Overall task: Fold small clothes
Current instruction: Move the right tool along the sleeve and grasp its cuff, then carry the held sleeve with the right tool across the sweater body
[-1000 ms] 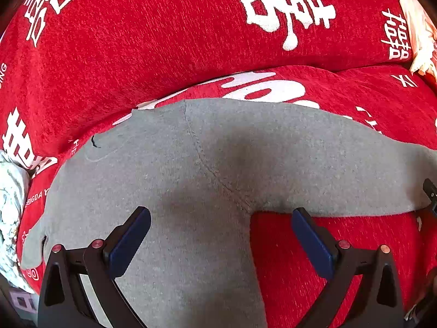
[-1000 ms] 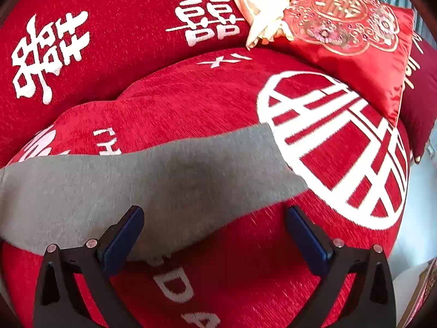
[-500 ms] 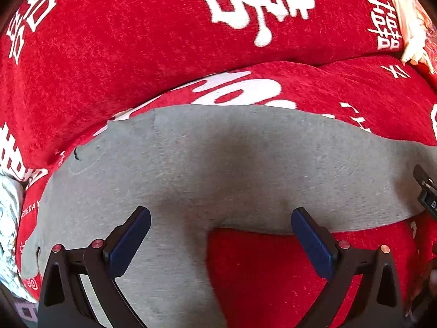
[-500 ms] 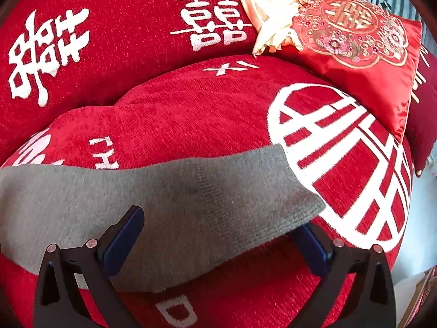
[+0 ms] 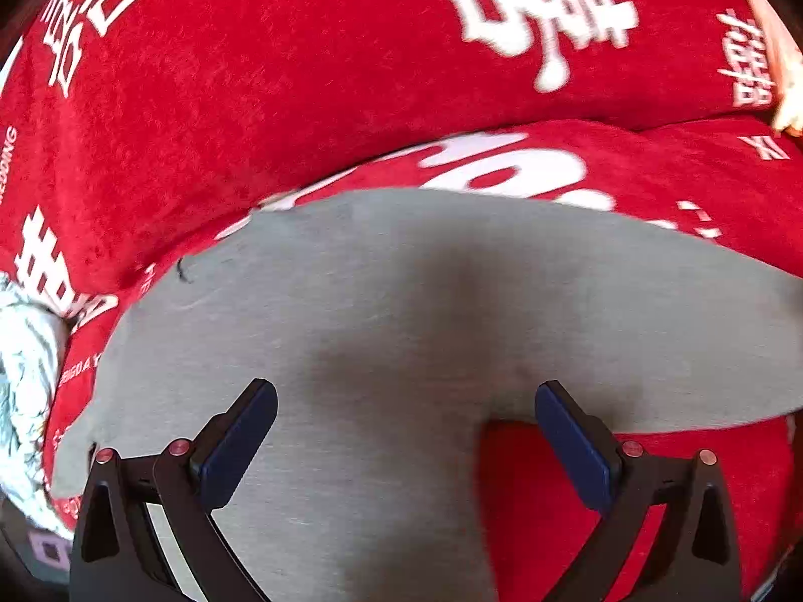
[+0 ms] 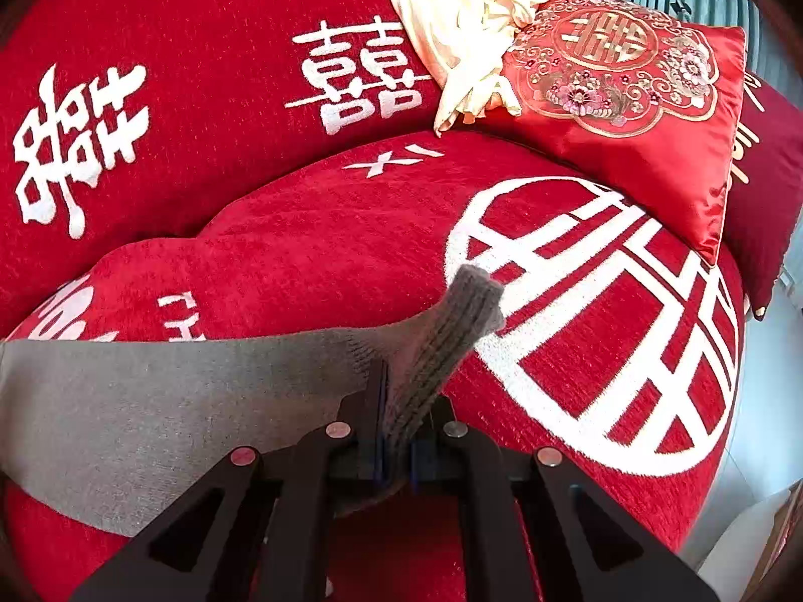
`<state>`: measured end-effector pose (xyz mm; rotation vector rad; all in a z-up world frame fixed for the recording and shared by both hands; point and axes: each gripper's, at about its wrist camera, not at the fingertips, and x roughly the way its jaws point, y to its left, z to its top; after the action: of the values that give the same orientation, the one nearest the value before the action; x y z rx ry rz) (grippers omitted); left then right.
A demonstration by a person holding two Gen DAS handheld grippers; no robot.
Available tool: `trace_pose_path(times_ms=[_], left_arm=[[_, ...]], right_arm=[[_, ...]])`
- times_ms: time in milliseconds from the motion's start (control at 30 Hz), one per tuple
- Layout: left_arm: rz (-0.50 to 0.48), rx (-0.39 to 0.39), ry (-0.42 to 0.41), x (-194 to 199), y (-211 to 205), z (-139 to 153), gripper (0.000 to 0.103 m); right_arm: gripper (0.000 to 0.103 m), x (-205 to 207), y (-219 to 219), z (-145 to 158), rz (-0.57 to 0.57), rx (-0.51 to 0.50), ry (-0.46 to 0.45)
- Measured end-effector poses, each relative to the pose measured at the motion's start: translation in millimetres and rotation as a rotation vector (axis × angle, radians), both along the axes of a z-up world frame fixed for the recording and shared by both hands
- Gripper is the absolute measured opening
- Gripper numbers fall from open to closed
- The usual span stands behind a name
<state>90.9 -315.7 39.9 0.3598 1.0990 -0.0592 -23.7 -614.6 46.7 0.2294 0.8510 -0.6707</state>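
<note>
Fingers of my right gripper [image 6: 396,431] pinch the ribbed cuff [image 6: 451,331] of the grey garment [image 5: 401,326] spread on the red sofa cover [image 6: 326,251]; my left gripper [image 5: 404,431] hangs open above the garment's body.

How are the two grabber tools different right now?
The right tool is shut, pinching the ribbed cuff of the grey garment; the left tool is wide open, holding nothing. The cuff sticks up from the right tool; under the left tool the cloth lies flat. Both are black and point down at the same garment.
</note>
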Motion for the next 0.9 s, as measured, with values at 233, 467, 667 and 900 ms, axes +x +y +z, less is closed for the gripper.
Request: trace_pose_path(times_ms=[233,467,667,900], left_arm=[[-0.039,-0.123,-0.029,-17,22,25,0.103],[-0.05,-0.227,-0.09,-32,55,52,0.103],[-0.009,-0.28,-0.093,-35,94,55,0.103],[0.041,-0.309,-0.078,-37,144,44,0.103]], right_arm=[[0.007,-9,1,19,0.008,0.073,-0.105],[0.007,-17,13,35,0.034,0.175,-0.213],[0.007,-11,39,56,0.076,0.227,-0.27],[0.007,11,88,77,0.156,0.241,-0.273]])
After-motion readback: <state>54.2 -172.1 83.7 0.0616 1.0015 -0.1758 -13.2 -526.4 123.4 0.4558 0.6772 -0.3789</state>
